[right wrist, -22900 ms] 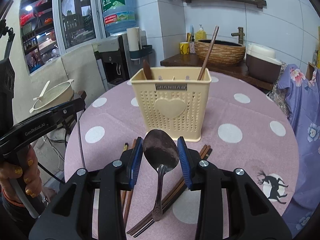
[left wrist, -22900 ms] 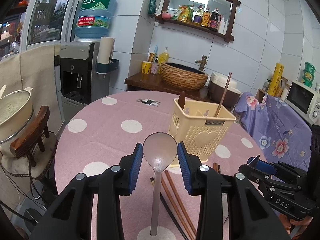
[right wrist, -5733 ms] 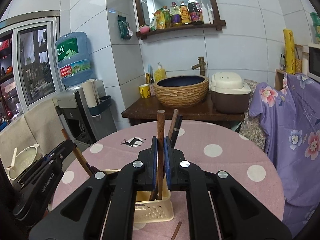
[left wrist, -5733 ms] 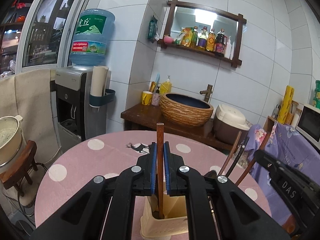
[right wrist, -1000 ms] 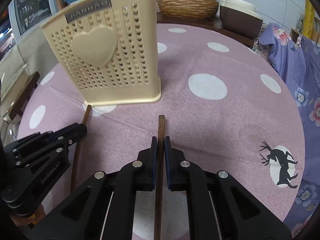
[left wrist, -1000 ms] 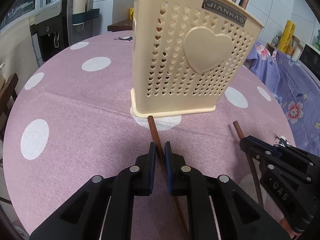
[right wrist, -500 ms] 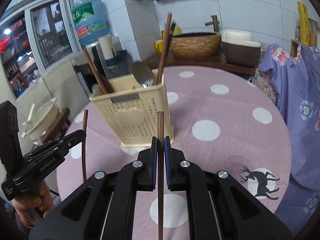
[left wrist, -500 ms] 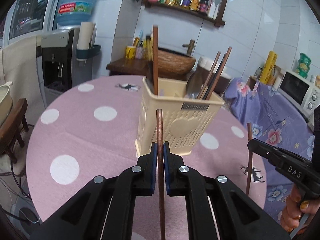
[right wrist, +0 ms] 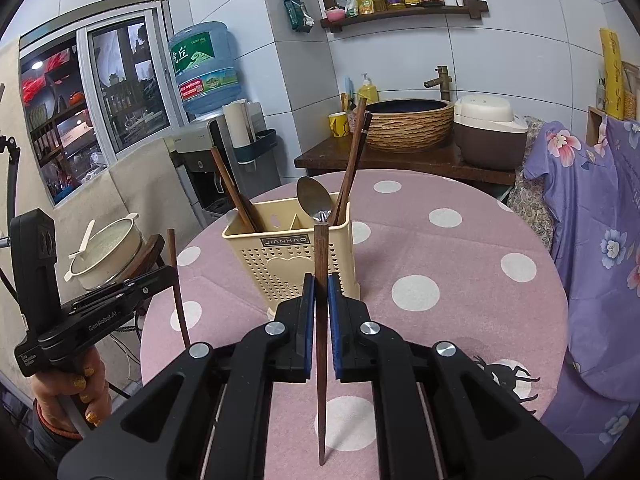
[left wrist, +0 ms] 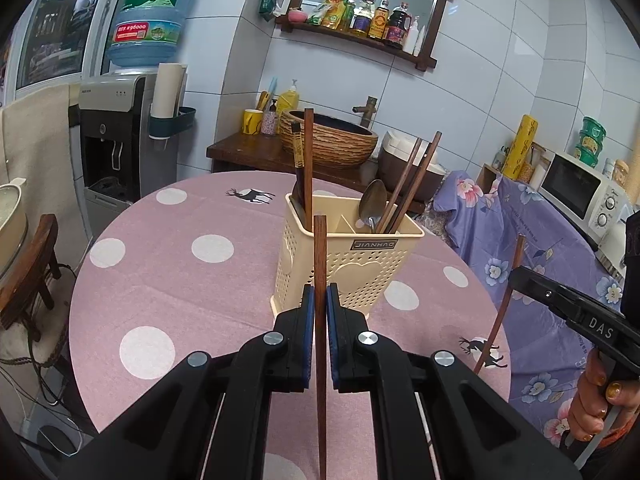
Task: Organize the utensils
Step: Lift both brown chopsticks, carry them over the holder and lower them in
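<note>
Chopsticks (left wrist: 320, 264) upright, one pinched tight in each claw (left wrist: 320, 300), and we hold them just short of the basket (left wrist: 352, 264) ahead.

Matt wooden chopstick (left wrist: 320, 248), perforated cream plastic caddy (left wrist: 372, 276), glossy metal spoon (right wrist: 314, 196), matt cloth tablecloth (left wrist: 192, 280).

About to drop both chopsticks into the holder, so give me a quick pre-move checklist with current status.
1. Left gripper clamped on its wooden chopstick: ok.
2. Right gripper clamped on its wooden chopstick: ok.
3. Both chopsticks upright in the jaws: ok.
4. Cream utensil holder upright on the polka-dot tablecloth: ok.
5. Free room in the holder beside the metal spoon and the chopsticks already stored: ok.
6. Chopstick tips above the holder rim: not ok, both sit in front of it.
</note>
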`<state>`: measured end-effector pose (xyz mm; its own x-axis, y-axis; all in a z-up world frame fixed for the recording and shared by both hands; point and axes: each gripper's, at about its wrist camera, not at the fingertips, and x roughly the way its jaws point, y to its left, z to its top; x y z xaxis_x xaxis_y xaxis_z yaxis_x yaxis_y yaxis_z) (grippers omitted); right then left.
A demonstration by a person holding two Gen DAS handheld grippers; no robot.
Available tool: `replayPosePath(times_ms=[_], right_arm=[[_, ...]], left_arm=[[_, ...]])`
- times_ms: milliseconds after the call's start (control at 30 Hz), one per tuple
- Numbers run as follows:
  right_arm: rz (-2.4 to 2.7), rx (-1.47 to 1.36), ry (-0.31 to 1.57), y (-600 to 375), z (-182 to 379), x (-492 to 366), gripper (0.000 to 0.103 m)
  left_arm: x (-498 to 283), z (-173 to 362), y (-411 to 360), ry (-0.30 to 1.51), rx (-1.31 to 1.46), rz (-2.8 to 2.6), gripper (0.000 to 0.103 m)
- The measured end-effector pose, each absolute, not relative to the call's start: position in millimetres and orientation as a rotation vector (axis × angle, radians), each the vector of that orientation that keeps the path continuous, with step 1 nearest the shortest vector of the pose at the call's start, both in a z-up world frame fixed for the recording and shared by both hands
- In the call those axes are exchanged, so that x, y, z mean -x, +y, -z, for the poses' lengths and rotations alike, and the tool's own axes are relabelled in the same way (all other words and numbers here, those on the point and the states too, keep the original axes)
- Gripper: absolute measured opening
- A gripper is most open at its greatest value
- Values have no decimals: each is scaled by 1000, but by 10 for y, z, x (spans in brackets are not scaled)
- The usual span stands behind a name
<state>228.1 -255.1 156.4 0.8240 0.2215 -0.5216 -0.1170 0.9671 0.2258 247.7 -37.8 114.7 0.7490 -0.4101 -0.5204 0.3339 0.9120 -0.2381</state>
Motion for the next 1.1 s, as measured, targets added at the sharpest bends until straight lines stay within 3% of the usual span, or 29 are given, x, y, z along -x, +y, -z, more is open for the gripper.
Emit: replayPosePath(times_ms=[300, 800, 933, 1100], right_arm=[[-203, -169, 519, -2542, -1930, -2285, 8], [-110, -125, 319, -2433, -3387, -2886, 8], [-65, -139, 329, -2402, -3313, -3142, 8], [-58, -142, 415, -2356, -2847, -3401, 8]], left_arm=[[-2356, -1535, -322, 512, 128, 433, 7], [-2801, -2907, -540, 298, 125, 370, 7], [-2984, -2885, -638, 285, 123, 313, 7], [-3195, -2486, -732, 363, 111, 293, 7]])
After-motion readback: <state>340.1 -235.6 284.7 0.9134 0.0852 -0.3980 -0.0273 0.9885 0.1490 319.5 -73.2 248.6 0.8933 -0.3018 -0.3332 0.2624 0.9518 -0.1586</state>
